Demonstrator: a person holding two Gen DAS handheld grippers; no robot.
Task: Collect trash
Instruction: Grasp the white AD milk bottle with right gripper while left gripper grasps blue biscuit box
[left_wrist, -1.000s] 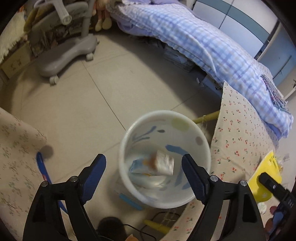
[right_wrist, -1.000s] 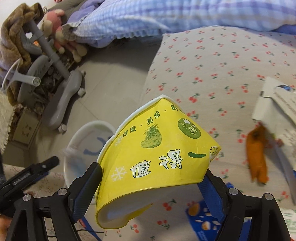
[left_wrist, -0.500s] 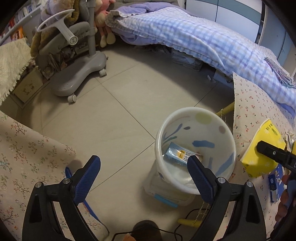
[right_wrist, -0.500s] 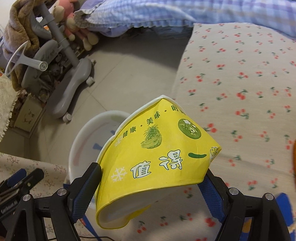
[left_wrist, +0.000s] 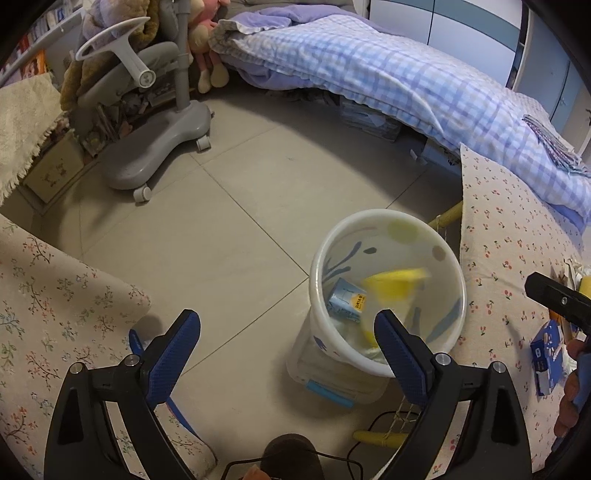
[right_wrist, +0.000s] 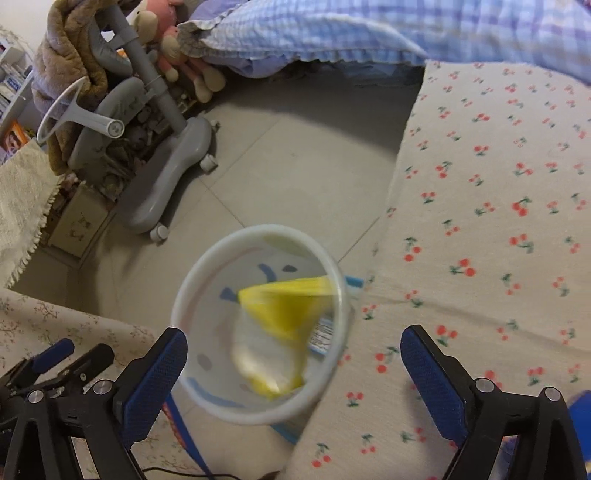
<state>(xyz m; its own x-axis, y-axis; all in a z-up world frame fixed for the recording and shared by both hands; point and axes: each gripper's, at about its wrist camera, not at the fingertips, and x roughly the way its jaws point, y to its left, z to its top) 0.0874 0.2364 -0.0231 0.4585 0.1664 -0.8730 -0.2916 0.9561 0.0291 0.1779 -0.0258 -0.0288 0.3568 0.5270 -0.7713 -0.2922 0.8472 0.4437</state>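
A white bin (left_wrist: 388, 216) with blue marks stands on the tiled floor. A crushed yellow paper cup (right_wrist: 288, 306) is blurred in mid-fall inside the bin (right_wrist: 255, 230); the left wrist view shows the cup (left_wrist: 391, 286) beside a blue carton (left_wrist: 345, 301) at the bottom. My right gripper (right_wrist: 293, 334) hangs over the bin, its jaws opening, and nothing sits between them. My left gripper (left_wrist: 286, 321) is open and empty above the floor, just left of the bin. One finger of the right gripper (left_wrist: 554, 299) shows at the right edge.
A grey chair base (left_wrist: 159, 155) on castors stands at the back left. A bed with a checked quilt (left_wrist: 406, 85) runs along the back. A cherry-print cloth (right_wrist: 498, 221) covers the surface right of the bin, with a blue packet (left_wrist: 546, 347) on it. A floral cloth (left_wrist: 44, 295) lies left.
The yellow cup has left the right gripper's jaws and dropped into the bin. The right jaws have widened. The left gripper has shifted left, off the bin.
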